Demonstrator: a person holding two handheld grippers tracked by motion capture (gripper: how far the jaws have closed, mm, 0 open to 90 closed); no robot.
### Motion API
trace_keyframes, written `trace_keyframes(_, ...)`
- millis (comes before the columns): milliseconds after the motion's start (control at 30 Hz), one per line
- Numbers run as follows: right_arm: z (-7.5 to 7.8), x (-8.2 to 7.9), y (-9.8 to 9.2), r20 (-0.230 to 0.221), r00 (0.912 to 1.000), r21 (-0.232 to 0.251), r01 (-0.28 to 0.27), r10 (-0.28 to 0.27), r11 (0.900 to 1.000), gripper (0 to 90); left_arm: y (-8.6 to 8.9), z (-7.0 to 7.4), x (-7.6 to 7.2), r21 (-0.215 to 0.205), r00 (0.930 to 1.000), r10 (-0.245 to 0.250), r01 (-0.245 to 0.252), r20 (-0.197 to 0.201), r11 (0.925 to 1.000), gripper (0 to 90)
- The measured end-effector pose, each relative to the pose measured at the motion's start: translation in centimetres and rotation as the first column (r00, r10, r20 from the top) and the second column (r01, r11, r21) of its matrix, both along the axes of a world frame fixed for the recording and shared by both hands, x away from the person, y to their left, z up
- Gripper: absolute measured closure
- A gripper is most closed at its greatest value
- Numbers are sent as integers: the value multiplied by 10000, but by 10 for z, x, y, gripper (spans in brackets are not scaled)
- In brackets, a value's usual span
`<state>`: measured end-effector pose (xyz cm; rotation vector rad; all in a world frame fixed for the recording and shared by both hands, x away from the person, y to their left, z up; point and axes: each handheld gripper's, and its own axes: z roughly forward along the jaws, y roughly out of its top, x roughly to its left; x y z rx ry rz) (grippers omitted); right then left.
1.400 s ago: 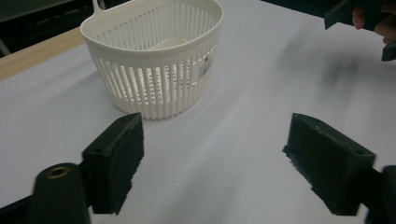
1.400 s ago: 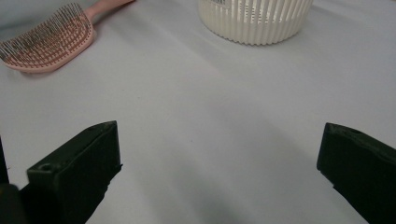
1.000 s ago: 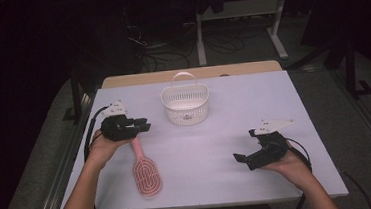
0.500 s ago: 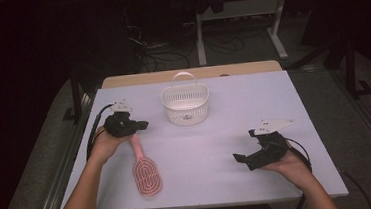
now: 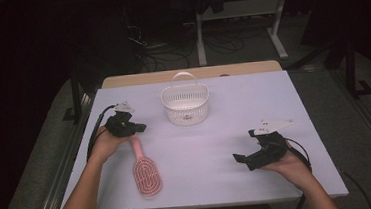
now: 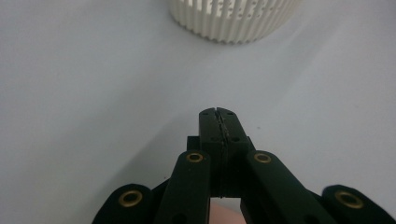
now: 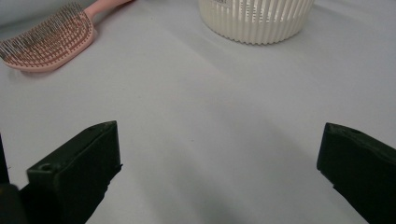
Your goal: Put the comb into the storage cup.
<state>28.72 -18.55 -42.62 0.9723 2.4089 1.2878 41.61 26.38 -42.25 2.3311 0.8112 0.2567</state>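
A pink hairbrush (image 5: 146, 175) lies bristles up on the white table (image 5: 216, 142), its handle pointing away from me. My left gripper (image 5: 140, 129) sits low over the far end of that handle, shut. In the left gripper view its pads (image 6: 218, 114) meet with nothing between them, and a bit of pink shows under the linkage. The right gripper (image 5: 243, 161) rests near the front right of the table, open and empty. In the right gripper view its jaws (image 7: 219, 158) stand wide apart, facing the brush (image 7: 46, 42) and the basket.
A white slatted basket (image 5: 186, 104) with a handle stands at the table's back middle, just ahead of the left gripper (image 6: 233, 18) and farther from the right one (image 7: 257, 18). Dark floor, cables and table legs lie beyond the far edge.
My left gripper has sunk a little over the brush handle's far end and its jaws have come together. The right hand, brush and basket have not moved.
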Motion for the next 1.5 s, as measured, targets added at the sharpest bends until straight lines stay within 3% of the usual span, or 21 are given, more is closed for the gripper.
trace_keyframes(367,0,0,0,12,10000,10,8,-8,10000,0,1,-9,4,665,9993,225,-205,-295,9976,900)
trace_keyframes(567,0,0,0,21,10000,7,0,0,10000,0,0,-13,6,1199,9990,280,-237,-343,9925,900)
trace_keyframes(767,0,0,1,23,10000,-3,-7,7,10000,0,2,-13,7,1238,9988,346,-300,-354,9919,900)
trace_keyframes(1033,0,0,1,18,10000,-49,-12,12,10000,0,11,-13,5,1599,9983,483,-427,-315,9862,900)
trace_keyframes(1500,0,0,1,32,10000,-50,-24,24,10000,0,23,-13,1,1688,9970,712,-651,-301,9835,900)
